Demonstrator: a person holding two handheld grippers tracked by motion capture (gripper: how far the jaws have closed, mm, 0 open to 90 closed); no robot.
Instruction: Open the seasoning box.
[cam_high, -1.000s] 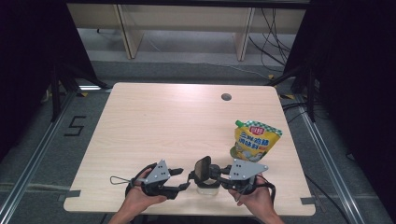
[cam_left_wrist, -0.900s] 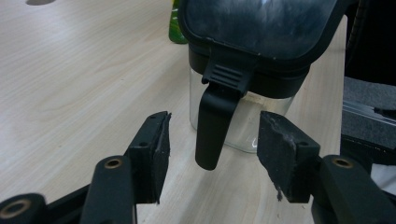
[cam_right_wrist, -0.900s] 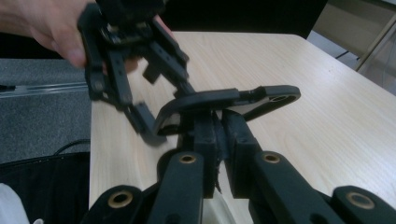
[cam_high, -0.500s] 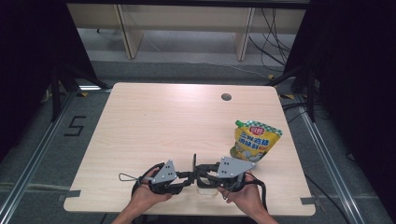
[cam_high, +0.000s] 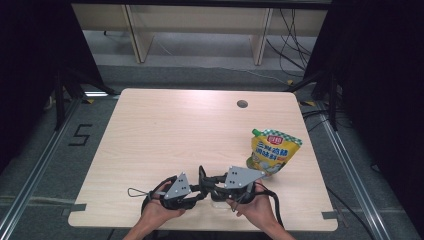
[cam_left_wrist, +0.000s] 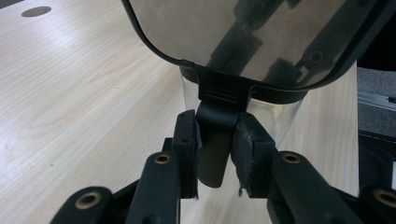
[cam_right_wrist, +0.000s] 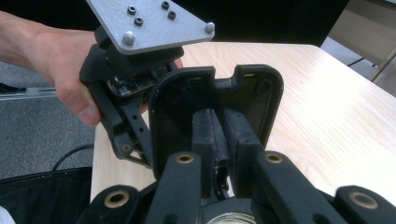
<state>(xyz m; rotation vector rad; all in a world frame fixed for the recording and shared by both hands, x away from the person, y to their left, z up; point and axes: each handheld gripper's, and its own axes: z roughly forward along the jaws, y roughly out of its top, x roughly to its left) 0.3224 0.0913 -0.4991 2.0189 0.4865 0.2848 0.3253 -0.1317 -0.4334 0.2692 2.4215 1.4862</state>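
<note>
A small clear container (cam_high: 216, 194) stands near the table's front edge, its black-framed lid (cam_high: 201, 175) raised on edge. In the left gripper view, my left gripper (cam_left_wrist: 215, 149) is shut on the black tab (cam_left_wrist: 214, 140) hanging from the lid (cam_left_wrist: 243, 37), with the clear container (cam_left_wrist: 280, 116) just behind. In the right gripper view, my right gripper (cam_right_wrist: 219, 140) is shut on a thin black strip at the base of the lid's dark inner face (cam_right_wrist: 177, 102). The left gripper (cam_right_wrist: 116, 93) and its hand are beyond. From above, the left gripper (cam_high: 200, 189) and right gripper (cam_high: 214, 184) nearly meet.
A yellow and green stand-up pouch (cam_high: 272, 152) sits on the wooden table (cam_high: 165, 130), just right of the right hand. A cable hole (cam_high: 242, 104) lies at the back right. The front edge is directly under both hands.
Both grippers have drawn closer together and slightly forward around the container. The lid between them has turned from broadside to nearly edge-on in the high view.
</note>
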